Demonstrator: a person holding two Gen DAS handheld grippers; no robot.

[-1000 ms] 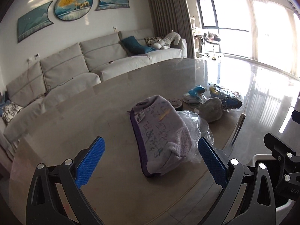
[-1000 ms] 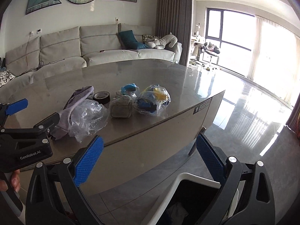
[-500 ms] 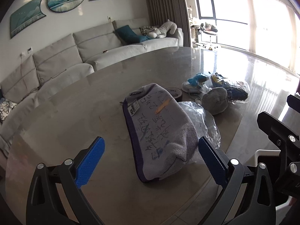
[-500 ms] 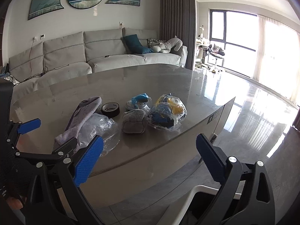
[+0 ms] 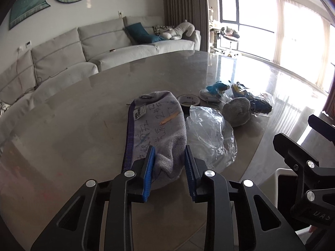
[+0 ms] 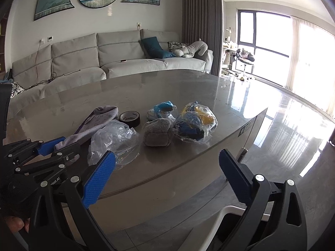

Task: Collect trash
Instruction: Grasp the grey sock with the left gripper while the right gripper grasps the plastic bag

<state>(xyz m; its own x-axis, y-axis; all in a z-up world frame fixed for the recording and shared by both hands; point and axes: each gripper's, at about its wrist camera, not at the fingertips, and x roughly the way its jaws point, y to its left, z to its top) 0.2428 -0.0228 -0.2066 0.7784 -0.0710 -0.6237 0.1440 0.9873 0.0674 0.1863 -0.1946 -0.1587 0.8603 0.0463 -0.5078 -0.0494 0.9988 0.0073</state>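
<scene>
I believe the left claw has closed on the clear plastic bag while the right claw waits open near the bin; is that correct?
Not quite. The left claw has closed on the grey cloth pouch, not the clear plastic bag, which lies beside it ungrasped; the left wrist view shows this. The right claw is indeed open near the bin.

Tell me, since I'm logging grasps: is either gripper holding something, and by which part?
The left gripper is shut on the near end of the grey, purple-edged cloth pouch with handwriting. The right gripper is open and holds nothing.
</scene>
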